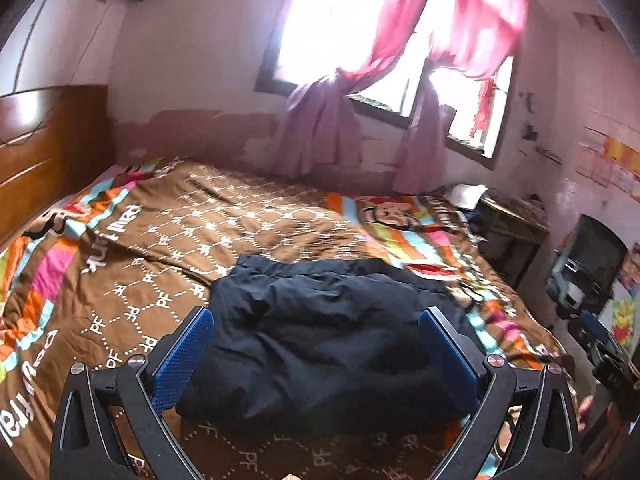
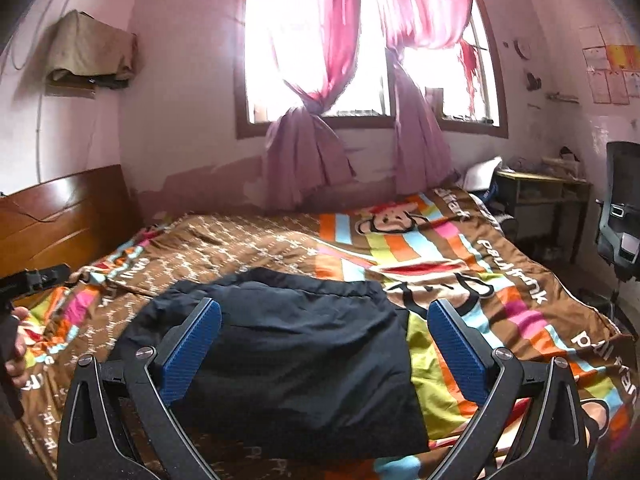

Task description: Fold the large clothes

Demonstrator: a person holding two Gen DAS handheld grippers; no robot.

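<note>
Clothing, a large dark navy garment (image 1: pixel 320 340), is lying folded into a thick, roughly rectangular bundle on the near part of the bed, on top of a brown bedspread (image 1: pixel 224 224) that is carrying a white pattern and bright stripes of orange, pink, blue and green. The left gripper (image 1: pixel 316 356) is hovering above the near edge of the garment with its two blue-padded fingers (image 1: pixel 184 356) standing wide apart; the bundle is showing between them, but the pads are not pressing on it. The right gripper (image 2: pixel 324 352) is hovering in the same way over the right half of the garment (image 2: pixel 296 360), its fingers (image 2: pixel 192 356) also spreading wide and gripping nothing. In the right wrist view a hand (image 2: pixel 16 356) is showing at the far left edge, holding the dark handle of the other gripper. A wooden headboard (image 2: pixel 60 216) is standing at the left end of the bed. On the far wall a bright window (image 2: pixel 320 60) is letting in strong light, and pink curtains (image 2: pixel 316 32) are hanging over it, knotted in the middle with their lower parts falling to the bed's far edge. To the right of the bed a small table (image 2: pixel 548 192) with clutter on it is standing against the wall, and a black office chair (image 2: pixel 620 208) is standing near it.
</note>
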